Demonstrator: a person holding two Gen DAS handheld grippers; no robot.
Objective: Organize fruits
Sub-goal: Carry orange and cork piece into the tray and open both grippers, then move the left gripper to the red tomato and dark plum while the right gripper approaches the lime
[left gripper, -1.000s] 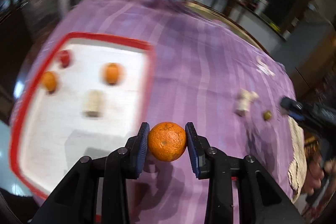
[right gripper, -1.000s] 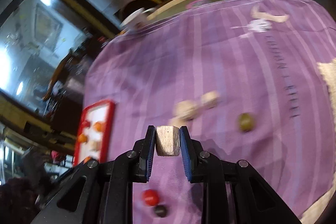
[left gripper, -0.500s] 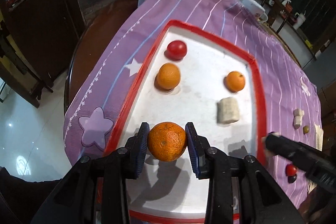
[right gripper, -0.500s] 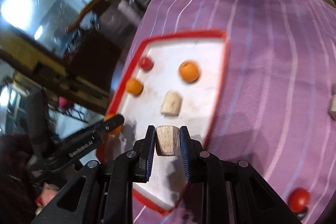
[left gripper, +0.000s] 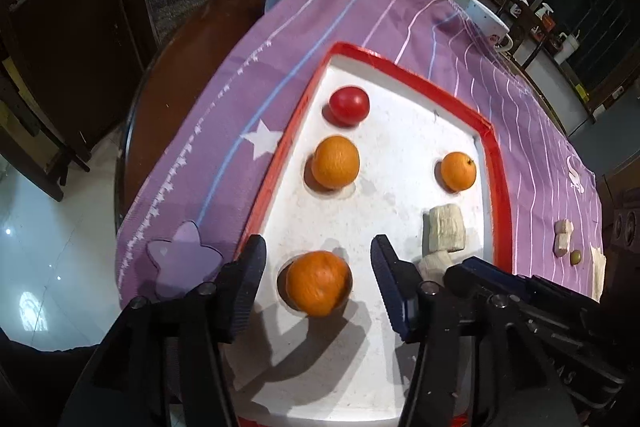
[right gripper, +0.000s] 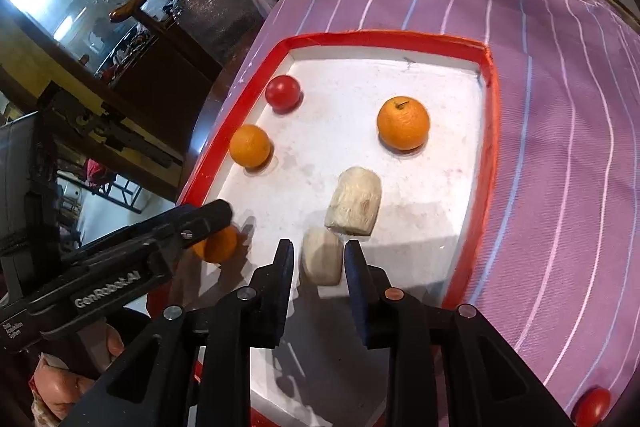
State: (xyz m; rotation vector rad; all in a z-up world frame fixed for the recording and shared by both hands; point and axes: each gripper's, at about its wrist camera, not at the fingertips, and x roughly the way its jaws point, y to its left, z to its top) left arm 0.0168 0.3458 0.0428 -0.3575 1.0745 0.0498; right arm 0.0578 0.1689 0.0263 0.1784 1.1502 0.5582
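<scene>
Orange fruit [left gripper: 318,283] lies loose between left tool [left gripper: 318,281] pads

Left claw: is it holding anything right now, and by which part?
Nothing. The left claw has just opened; the round orange tangerine sits on the red-rimmed white tray between its pads, untouched on either side.

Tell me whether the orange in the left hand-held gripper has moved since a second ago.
Yes. The orange went from above the purple cloth onto the tray; the jaws have just been opening, clear of it.
</scene>
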